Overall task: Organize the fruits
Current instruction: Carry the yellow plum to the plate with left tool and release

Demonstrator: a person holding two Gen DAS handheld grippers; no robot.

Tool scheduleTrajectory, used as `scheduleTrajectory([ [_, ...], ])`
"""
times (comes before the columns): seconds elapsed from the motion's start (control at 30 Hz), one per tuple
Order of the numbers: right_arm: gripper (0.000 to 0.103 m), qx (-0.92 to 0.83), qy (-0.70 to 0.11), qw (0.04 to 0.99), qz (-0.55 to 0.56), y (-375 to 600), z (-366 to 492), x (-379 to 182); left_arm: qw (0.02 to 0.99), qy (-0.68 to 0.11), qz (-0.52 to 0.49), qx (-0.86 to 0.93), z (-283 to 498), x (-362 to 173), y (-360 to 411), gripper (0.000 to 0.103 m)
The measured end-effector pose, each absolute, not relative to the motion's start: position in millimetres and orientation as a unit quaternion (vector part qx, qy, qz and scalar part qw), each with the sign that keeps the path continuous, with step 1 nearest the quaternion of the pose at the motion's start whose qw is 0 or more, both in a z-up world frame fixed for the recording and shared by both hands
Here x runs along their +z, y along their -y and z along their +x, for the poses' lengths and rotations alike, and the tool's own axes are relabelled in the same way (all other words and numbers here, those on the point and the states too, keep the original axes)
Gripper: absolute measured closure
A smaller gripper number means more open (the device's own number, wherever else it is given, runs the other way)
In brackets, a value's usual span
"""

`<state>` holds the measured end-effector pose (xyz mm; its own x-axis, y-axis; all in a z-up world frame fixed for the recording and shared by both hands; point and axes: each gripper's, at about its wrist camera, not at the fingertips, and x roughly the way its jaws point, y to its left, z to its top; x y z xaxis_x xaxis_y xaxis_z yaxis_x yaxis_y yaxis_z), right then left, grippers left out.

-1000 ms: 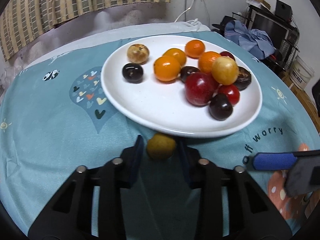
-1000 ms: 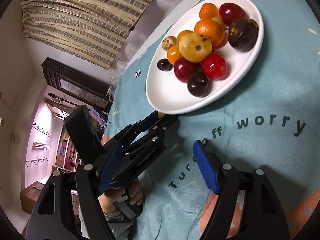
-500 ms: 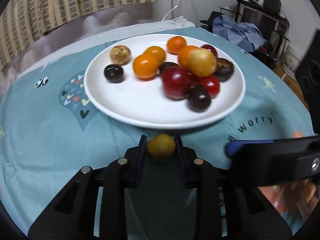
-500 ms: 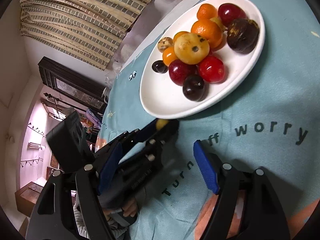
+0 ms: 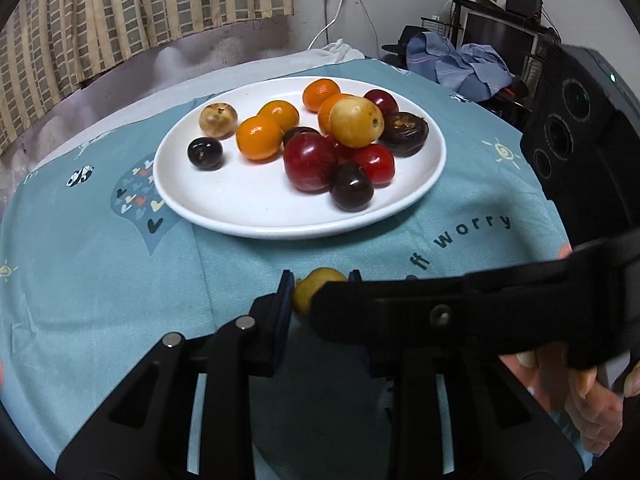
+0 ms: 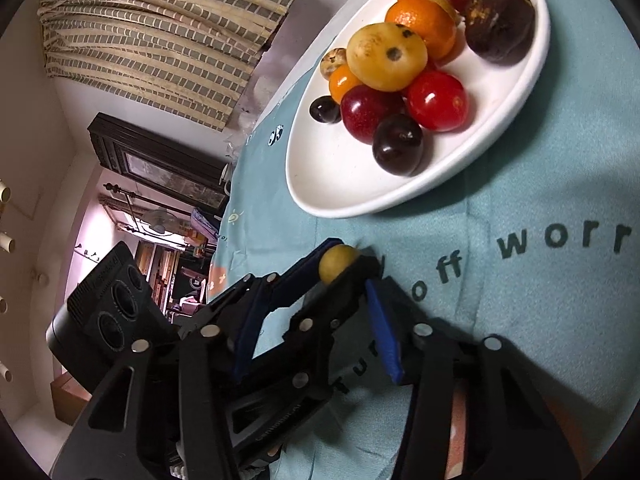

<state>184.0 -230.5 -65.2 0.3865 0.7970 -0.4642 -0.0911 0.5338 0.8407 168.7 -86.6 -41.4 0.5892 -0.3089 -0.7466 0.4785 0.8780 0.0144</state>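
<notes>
My left gripper [image 5: 318,292] is shut on a small yellow fruit [image 5: 310,286], held just above the teal cloth, near the front rim of the white plate [image 5: 248,204]. It also shows in the right wrist view [image 6: 340,264], with the yellow fruit [image 6: 338,262] between its blue pads. The plate [image 6: 320,168] holds several oranges, red and dark plums and a larger yellow fruit [image 5: 356,120]. My right gripper [image 6: 316,324] is open and empty, with the left gripper's finger passing between its blue pads. It crosses the left wrist view as a black bar [image 5: 460,312].
The teal cloth [image 5: 100,240] with printed words covers the round table. A striped curtain [image 5: 120,8] hangs behind. Clothes and a monitor [image 5: 480,56] are at the back right. A hand [image 5: 580,392] holds the right gripper at the lower right.
The left gripper has pulled back from the plate with the yellow fruit. The right gripper has moved left, so its fingers now straddle the left gripper's finger.
</notes>
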Motion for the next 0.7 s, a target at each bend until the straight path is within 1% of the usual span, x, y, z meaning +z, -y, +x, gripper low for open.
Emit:
scheduleTrajectory([
  [0.03,0.062,0.297,-0.466,0.742,0.378,230.6,183.7,-66.6,0.886,-0.395,0.108,-0.219,167.6,-41.0,86.3,0.075],
  [0.1,0.063,0.296,-0.466,0.747,0.372,229.7,183.1,-66.9,0.888,-0.392,0.112,-0.214,165.3,-40.2,86.5,0.075],
  [0.3,0.063,0.300,-0.460,0.746,0.376,231.1,181.6,-64.8,0.893,-0.381,0.108,-0.212,158.3,-33.2,83.8,0.075],
  [0.57,0.063,0.311,-0.462,0.733,0.389,231.5,186.0,-67.8,0.901,-0.365,0.131,-0.195,152.0,-29.9,88.8,0.075],
  [0.7,0.063,0.314,-0.453,0.743,0.381,230.5,182.8,-63.3,0.906,-0.353,0.141,-0.187,148.3,-27.5,90.4,0.075],
])
